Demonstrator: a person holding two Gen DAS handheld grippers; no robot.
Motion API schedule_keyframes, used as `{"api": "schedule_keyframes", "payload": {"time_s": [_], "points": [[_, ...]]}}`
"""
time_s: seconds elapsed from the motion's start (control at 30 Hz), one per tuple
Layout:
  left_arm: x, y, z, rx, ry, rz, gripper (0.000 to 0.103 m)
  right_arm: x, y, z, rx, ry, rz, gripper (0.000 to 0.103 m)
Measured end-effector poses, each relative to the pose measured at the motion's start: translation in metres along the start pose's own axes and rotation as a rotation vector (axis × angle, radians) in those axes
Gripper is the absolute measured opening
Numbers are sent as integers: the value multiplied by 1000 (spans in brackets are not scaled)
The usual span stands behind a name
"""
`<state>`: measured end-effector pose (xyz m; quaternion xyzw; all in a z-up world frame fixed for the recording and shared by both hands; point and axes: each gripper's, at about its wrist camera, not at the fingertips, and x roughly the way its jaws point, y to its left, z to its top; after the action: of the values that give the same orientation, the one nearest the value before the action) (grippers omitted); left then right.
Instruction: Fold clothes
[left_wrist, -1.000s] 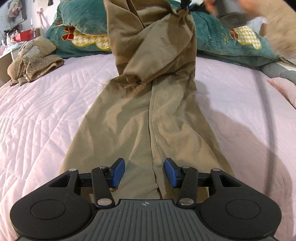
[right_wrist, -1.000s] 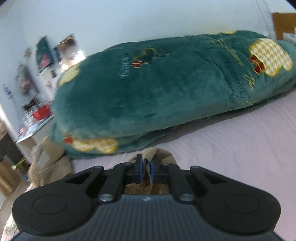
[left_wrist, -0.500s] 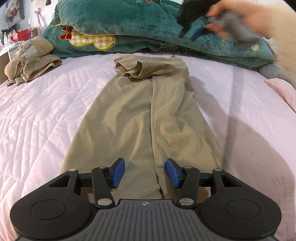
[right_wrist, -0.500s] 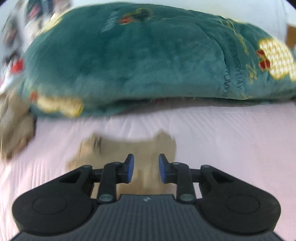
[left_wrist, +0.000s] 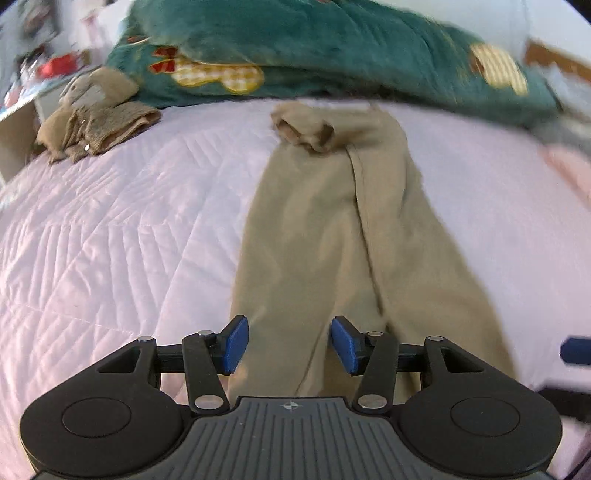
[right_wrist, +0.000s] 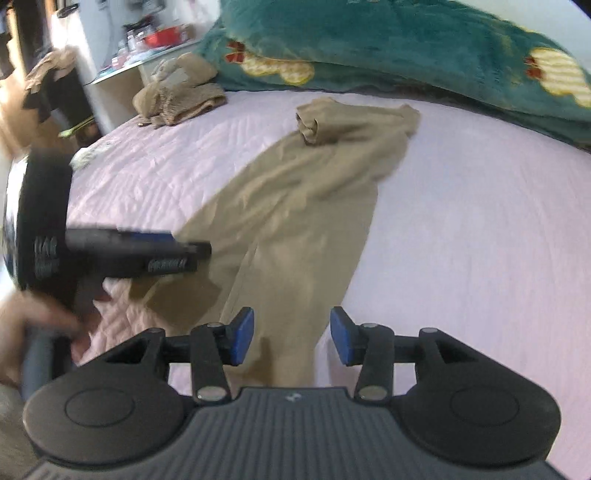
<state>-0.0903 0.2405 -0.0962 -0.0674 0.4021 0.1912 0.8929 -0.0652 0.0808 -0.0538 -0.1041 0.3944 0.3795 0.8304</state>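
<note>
- Writing on the dark green fuzzy blanket (right_wrist: 424, 48) is too blurry for us to read.
- Our long tan cloth trousers (left_wrist: 332, 221) lie flat on the pink quilted bed cover (left_wrist: 110, 229), far end bunched up.
- Our left gripper (left_wrist: 289, 345) and right gripper (right_wrist: 291, 336) gape wide, holding nothing.

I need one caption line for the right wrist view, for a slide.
Open right gripper above the near end of tan trousers laid along a pink quilt.
</note>
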Motion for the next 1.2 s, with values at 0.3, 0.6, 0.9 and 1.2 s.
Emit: {"api": "schedule_keyframes", "payload": {"time_s": [0.3, 0.6, 0.9, 1.2], "points": [[-8, 11, 26, 17, -20, 7, 53, 57, 51, -18, -69, -59, -119, 46], [51, -10, 154, -32, -134, -4, 53, 70, 36, -23, -16, -85, -90, 30], [161, -73, 206, -36, -70, 54, 53, 71, 25, -23, 37, -98, -47, 31], [197, -84, 195, 70, -51, 76, 52, 74, 27, -15, 35, -64, -55, 32]]}}
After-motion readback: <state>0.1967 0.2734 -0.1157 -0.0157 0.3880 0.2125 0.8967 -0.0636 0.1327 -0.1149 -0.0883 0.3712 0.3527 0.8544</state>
